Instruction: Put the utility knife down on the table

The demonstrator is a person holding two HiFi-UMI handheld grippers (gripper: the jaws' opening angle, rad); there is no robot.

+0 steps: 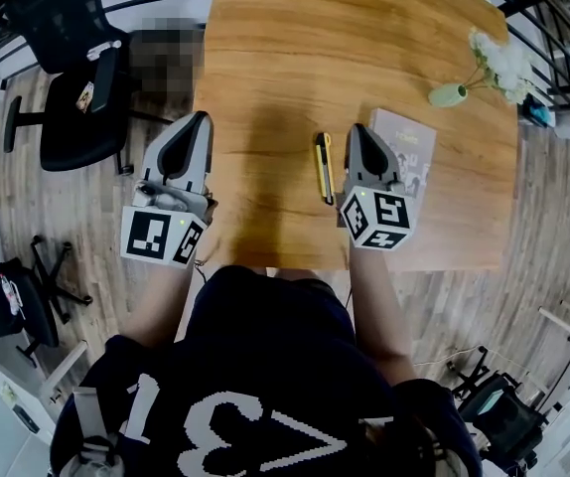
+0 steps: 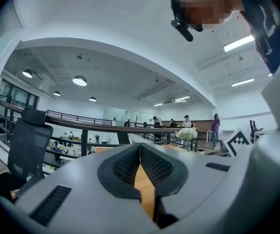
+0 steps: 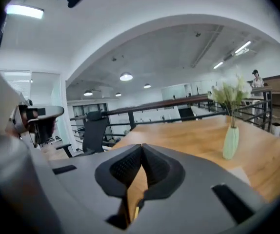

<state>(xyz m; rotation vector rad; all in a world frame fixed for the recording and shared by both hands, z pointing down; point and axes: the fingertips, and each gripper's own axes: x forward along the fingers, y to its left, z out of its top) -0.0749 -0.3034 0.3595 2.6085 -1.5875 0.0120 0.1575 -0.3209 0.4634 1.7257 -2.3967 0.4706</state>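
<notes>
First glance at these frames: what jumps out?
A yellow-and-black utility knife lies flat on the wooden table, just left of the right hand-held gripper, whose jaws are shut on nothing. The left hand-held gripper hangs at the table's left edge, also shut and empty. A green vase of white flowers stands far right, beyond a grey book.

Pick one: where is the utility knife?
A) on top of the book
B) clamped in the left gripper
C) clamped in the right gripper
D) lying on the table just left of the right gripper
D: the utility knife lies flat on the bare wood of the table, beside the right gripper, whose jaws are shut with nothing between them.
</notes>
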